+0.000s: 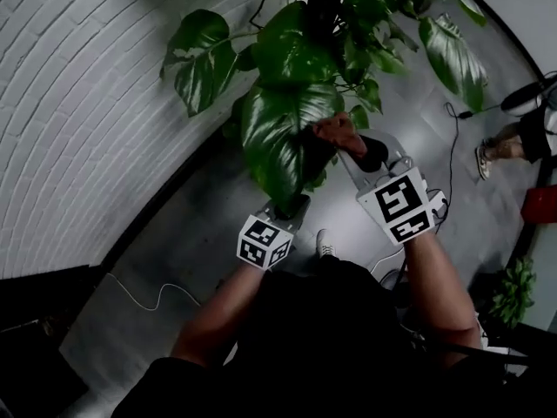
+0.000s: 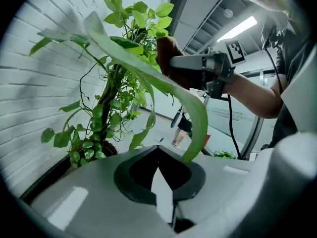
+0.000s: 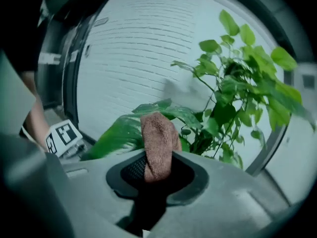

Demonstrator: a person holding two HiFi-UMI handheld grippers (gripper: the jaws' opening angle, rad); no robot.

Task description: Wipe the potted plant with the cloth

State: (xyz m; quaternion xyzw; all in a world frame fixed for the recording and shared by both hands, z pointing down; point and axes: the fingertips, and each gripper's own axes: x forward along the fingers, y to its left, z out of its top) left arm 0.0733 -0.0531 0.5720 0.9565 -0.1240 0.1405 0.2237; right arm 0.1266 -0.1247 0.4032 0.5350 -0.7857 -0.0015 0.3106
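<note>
The potted plant (image 1: 331,33) stands against the brick wall, its stem dark and its leaves glossy. One big drooping leaf (image 1: 278,129) hangs toward me. My left gripper (image 1: 291,205) is shut on that leaf's tip, and the blade (image 2: 148,76) runs down into its jaws (image 2: 163,165). My right gripper (image 1: 348,146) is shut on a brown cloth (image 1: 333,129) that rests on the leaf's upper part. In the right gripper view the cloth (image 3: 157,143) sticks up out of the shut jaws (image 3: 156,170) in front of the leaf (image 3: 119,135).
A white brick wall (image 1: 78,103) curves along the left. A thin cable (image 1: 144,299) lies on the grey floor. A person's legs (image 1: 509,142), a red object (image 1: 541,203) and a small plant (image 1: 513,290) are at the right. A dark box (image 1: 35,355) sits lower left.
</note>
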